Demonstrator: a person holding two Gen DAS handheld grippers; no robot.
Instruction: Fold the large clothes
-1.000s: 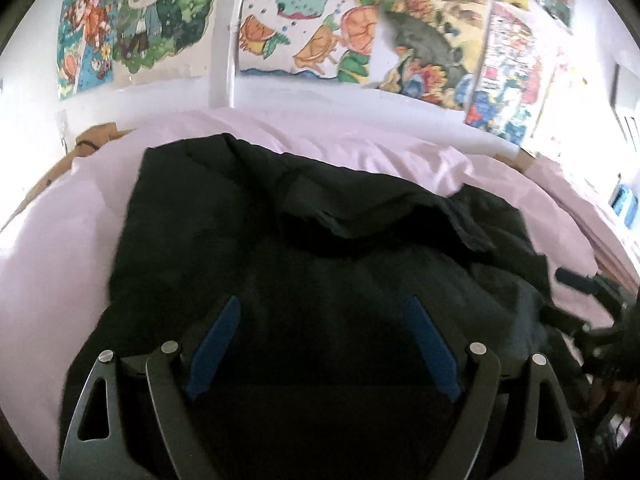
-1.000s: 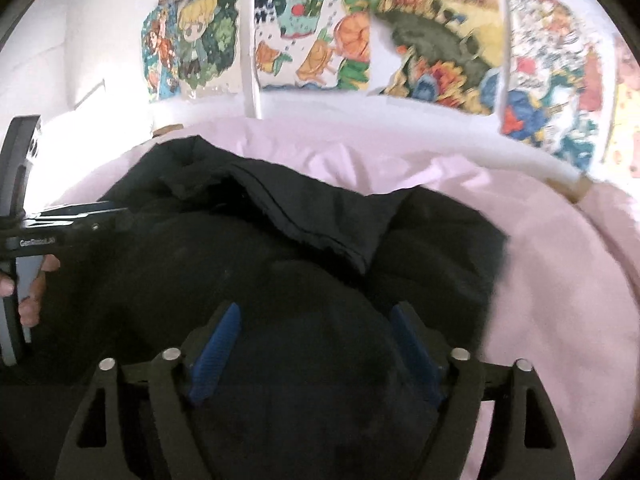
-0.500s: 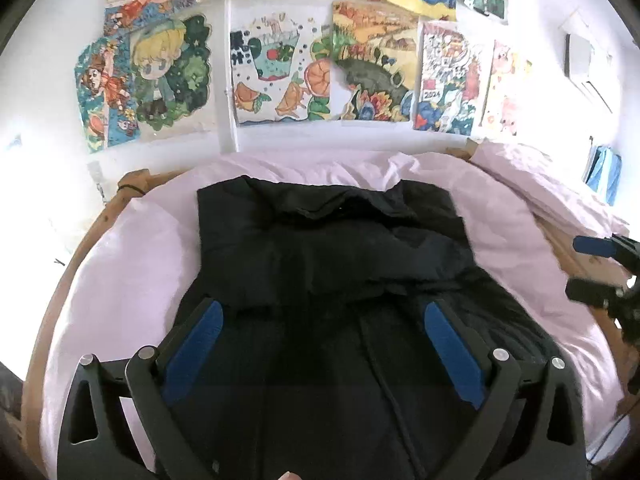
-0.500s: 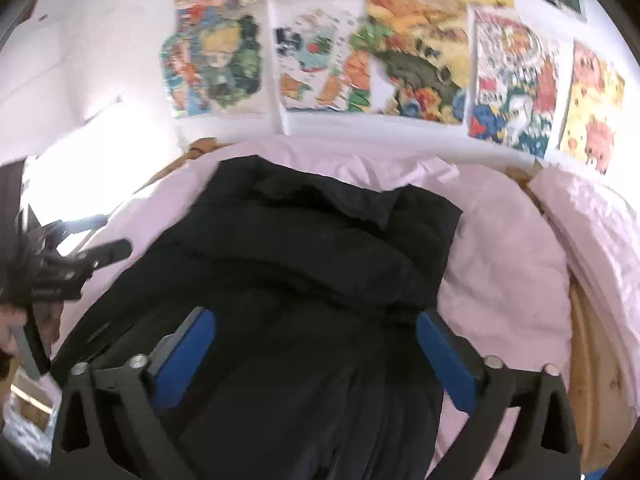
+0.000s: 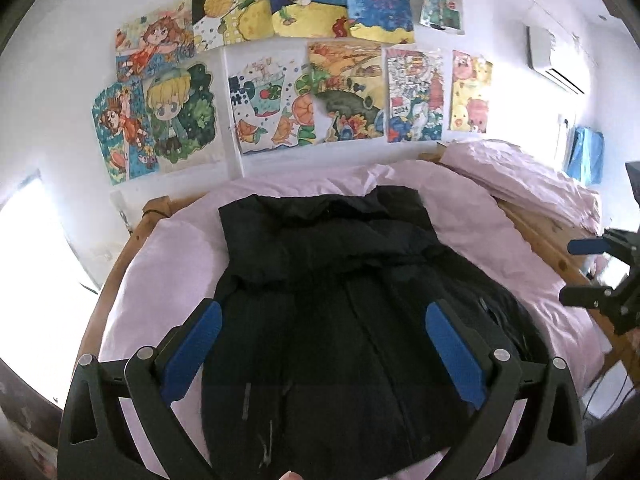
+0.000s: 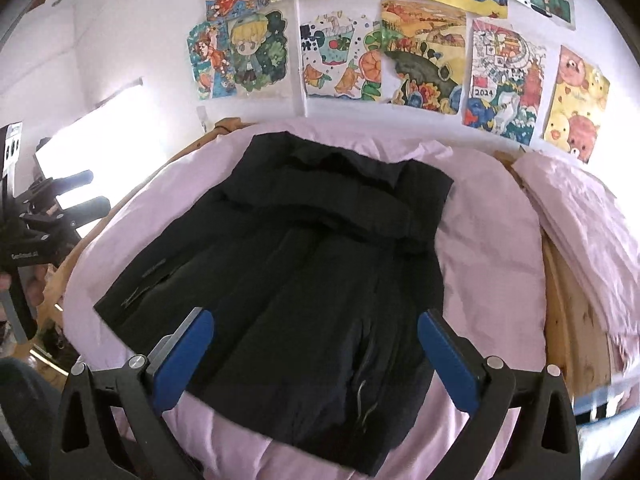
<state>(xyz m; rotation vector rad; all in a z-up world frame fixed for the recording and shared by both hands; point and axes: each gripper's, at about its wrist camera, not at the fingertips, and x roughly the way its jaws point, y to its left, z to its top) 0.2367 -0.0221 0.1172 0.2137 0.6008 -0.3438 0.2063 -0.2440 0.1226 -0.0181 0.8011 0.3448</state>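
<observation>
A large black padded jacket lies folded on a bed with a pink sheet; its far end is doubled over in a thick fold. It also shows in the right wrist view. My left gripper is open and empty, held high above the jacket's near end. My right gripper is open and empty, also high above the jacket. The right gripper shows at the right edge of the left wrist view. The left gripper shows at the left edge of the right wrist view.
The bed has a wooden frame. A folded pink quilt lies on the right end of the bed. Colourful drawings cover the white wall behind. An air conditioner hangs at the upper right.
Both grippers have risen and pulled back from just above the jacket to well above the bed. The whole jacket and bed now show. Both stayed open.
</observation>
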